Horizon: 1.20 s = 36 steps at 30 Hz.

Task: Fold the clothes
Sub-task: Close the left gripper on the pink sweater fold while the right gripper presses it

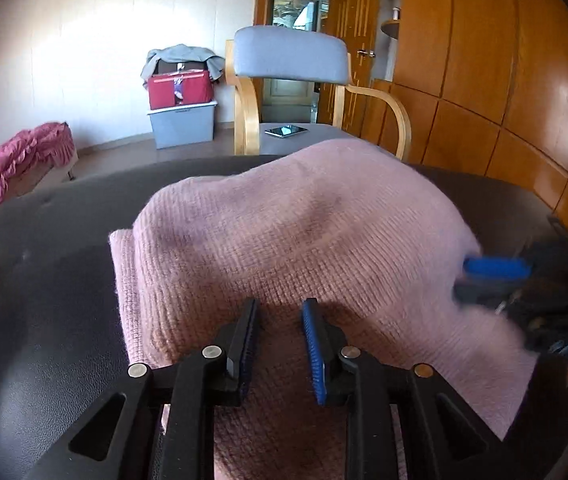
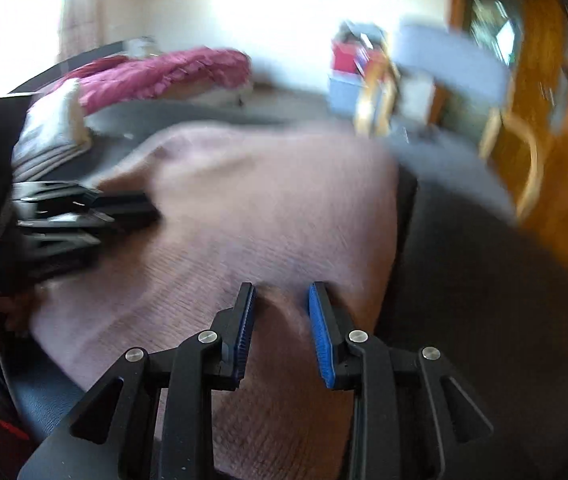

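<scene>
Left wrist view: the left tool (image 1: 280,312) sits low in the frame, jaws narrowly parted with pink sweater (image 1: 303,232) cloth bunched between them; whether it pinches I cannot tell. The sweater lies mid-frame on the dark surface (image 1: 44,320).

Right wrist view: the right tool (image 2: 282,296), bottom centre, looks the same over the sweater (image 2: 244,208). Keeping both hands level should give a straight fold.

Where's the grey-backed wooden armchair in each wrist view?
Left wrist: the armchair stands top centre, beyond the table's far edge, sharp.
Right wrist: the armchair sits upper right, motion-blurred.
Shared landmark: the pink knit sweater fills the middle of both views, just below the chair.
</scene>
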Available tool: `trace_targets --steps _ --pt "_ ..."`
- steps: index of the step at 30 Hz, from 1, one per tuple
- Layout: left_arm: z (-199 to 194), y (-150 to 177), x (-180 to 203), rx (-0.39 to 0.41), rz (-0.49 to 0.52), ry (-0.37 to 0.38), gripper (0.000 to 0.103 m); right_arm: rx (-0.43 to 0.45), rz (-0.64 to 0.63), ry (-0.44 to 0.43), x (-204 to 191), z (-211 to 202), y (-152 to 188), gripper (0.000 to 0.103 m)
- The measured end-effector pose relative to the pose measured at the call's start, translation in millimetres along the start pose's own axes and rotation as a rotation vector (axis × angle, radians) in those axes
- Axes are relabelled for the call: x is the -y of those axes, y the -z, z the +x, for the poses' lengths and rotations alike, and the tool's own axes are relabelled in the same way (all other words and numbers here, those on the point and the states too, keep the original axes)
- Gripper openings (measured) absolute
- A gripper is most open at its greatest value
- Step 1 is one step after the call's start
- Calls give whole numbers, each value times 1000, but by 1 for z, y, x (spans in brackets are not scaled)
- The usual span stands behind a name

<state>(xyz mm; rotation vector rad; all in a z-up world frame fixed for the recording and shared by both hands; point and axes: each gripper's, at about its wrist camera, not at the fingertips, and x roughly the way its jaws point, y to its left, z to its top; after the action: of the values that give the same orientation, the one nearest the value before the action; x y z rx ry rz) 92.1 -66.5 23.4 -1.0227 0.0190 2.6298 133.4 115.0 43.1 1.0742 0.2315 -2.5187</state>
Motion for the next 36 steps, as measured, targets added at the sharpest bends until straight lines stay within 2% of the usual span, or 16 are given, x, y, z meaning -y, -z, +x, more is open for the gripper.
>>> trace_targets --steps 4,6,8,10,11,12,14,16,18,22,26,27,32,36 --pt "-6 1 -16 11 -85 88 23 7 91 -69 17 0 7 33" --pt "-15 1 -31 30 -169 132 23 18 104 -105 19 -5 6 45" --pt "-27 0 -50 66 -282 181 23 70 163 -137 28 -17 4 51" --pt "-33 -1 -73 83 -388 216 24 147 239 -153 41 -31 0 71" --pt "-33 -1 -78 72 -401 210 25 184 281 -151 50 -36 -2 88" --pt "-32 -2 -83 61 -414 203 27 219 322 -150 58 -41 -4 95" --pt "-27 -2 -90 20 -409 185 28 203 367 -151 75 -37 -16 95" --pt "-20 0 -94 -26 -395 172 28 112 378 -174 84 -21 -23 95" --pt "-16 7 -98 -48 -419 204 29 63 380 -194 87 -7 -25 95" --pt "-15 12 -108 -46 -454 208 31 -5 399 -226 91 20 -23 95" --pt "-13 9 -126 -31 -487 175 32 -53 401 -329 88 40 -20 95" --pt "-9 8 -133 -36 -507 186 33 -62 396 -355 87 45 -21 95" --pt "23 14 -159 -137 -654 403 40 -102 342 -391 72 67 -25 97" --pt "42 23 -175 -148 -771 568 43 -85 301 -379 66 68 -23 98"
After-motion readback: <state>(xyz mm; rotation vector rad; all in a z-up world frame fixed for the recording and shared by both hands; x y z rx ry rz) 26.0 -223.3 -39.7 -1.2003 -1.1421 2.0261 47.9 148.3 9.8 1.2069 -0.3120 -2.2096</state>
